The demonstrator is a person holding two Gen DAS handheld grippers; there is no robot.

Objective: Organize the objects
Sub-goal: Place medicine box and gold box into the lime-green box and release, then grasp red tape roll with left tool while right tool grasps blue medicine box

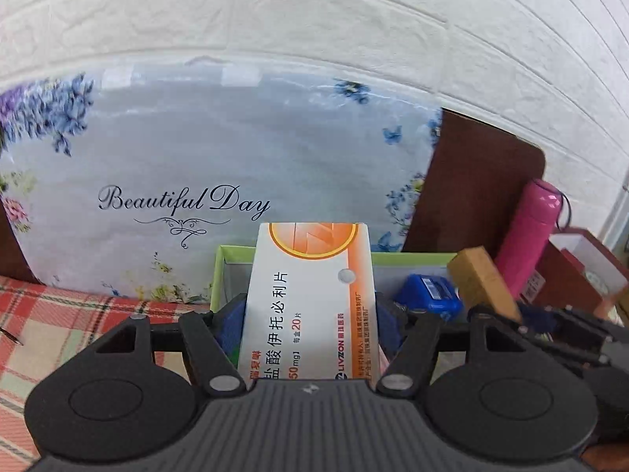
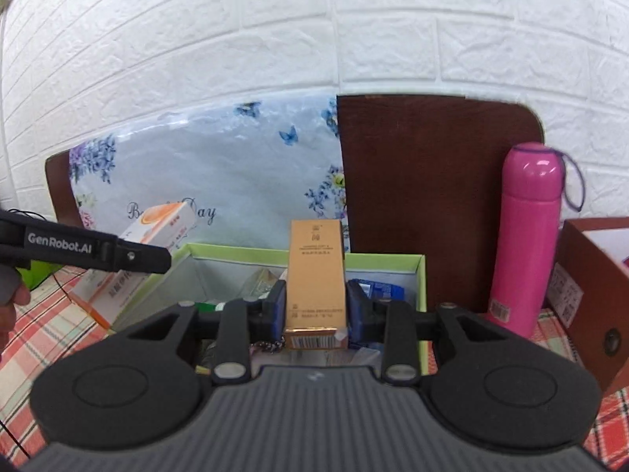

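Observation:
My left gripper [image 1: 310,318] is shut on a white and orange medicine box [image 1: 310,299], held upright over the left end of the green-rimmed open box [image 1: 232,253]. My right gripper [image 2: 316,306] is shut on a tall gold carton [image 2: 316,275], held upright above the green box [image 2: 422,275]. In the right wrist view the left gripper [image 2: 118,253] and its medicine box [image 2: 157,228] show at the left. In the left wrist view the gold carton [image 1: 481,279] shows at the right. A blue object [image 1: 430,293] and other small packets lie inside the green box.
A floral "Beautiful Day" panel [image 1: 220,157] and a brown board [image 2: 432,196] lean against the white brick wall. A pink flask [image 2: 526,236] stands right of the green box, next to a red-brown open box [image 2: 589,287]. A red plaid cloth [image 1: 59,326] covers the table.

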